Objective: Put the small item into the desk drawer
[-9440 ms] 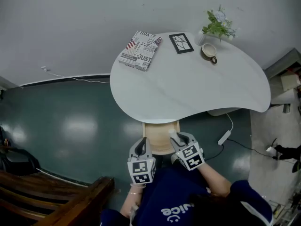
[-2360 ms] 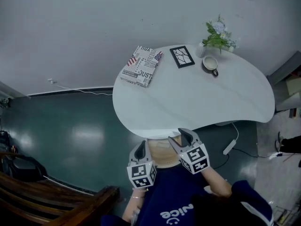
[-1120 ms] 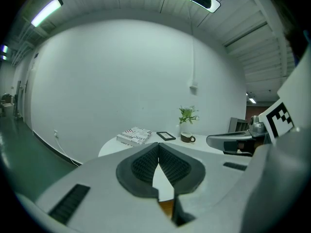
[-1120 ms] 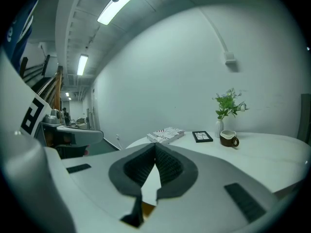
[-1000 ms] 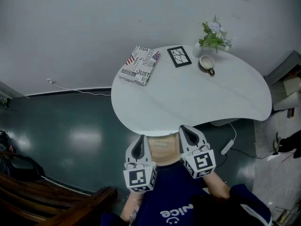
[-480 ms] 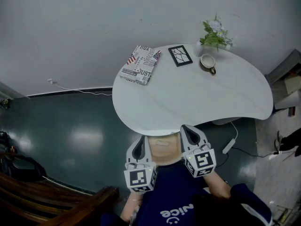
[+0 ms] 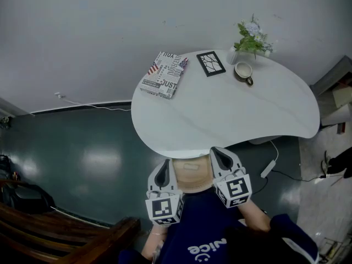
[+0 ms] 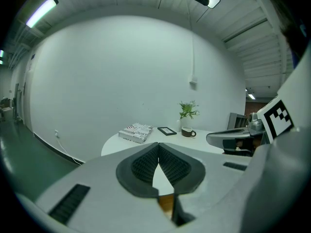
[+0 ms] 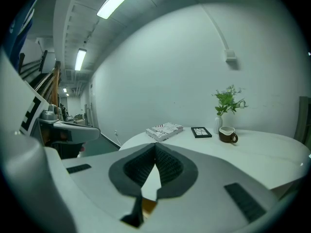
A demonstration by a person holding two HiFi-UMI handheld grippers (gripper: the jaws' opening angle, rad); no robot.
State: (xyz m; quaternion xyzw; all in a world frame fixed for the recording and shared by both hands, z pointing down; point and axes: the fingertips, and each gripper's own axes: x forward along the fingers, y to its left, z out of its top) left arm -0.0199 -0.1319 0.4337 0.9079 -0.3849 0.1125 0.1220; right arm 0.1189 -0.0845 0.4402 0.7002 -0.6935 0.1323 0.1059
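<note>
The wooden desk drawer (image 7: 190,181) stands pulled out from under the front edge of the white table (image 7: 220,120). A small pale item (image 7: 190,167) seems to lie inside it, too small to make out. My left gripper (image 7: 163,171) is at the drawer's left side, shut and empty, its ribbed pads (image 8: 146,165) meeting. My right gripper (image 7: 216,155) is at the drawer's right side, near the table edge, also shut with nothing between its pads (image 9: 166,165). Both point toward the table.
On the table's far side lie a printed book (image 7: 163,66), a black picture frame (image 7: 211,63), a brown mug (image 7: 242,71) and a vase with a plant (image 7: 250,37). A white cable and power strip (image 7: 267,166) lie on the dark floor at right. Wooden furniture (image 7: 66,235) stands at lower left.
The right gripper has straightened from a tilt over the drawer to its right side. In the last second both grippers stay almost still; only the view shifts slightly.
</note>
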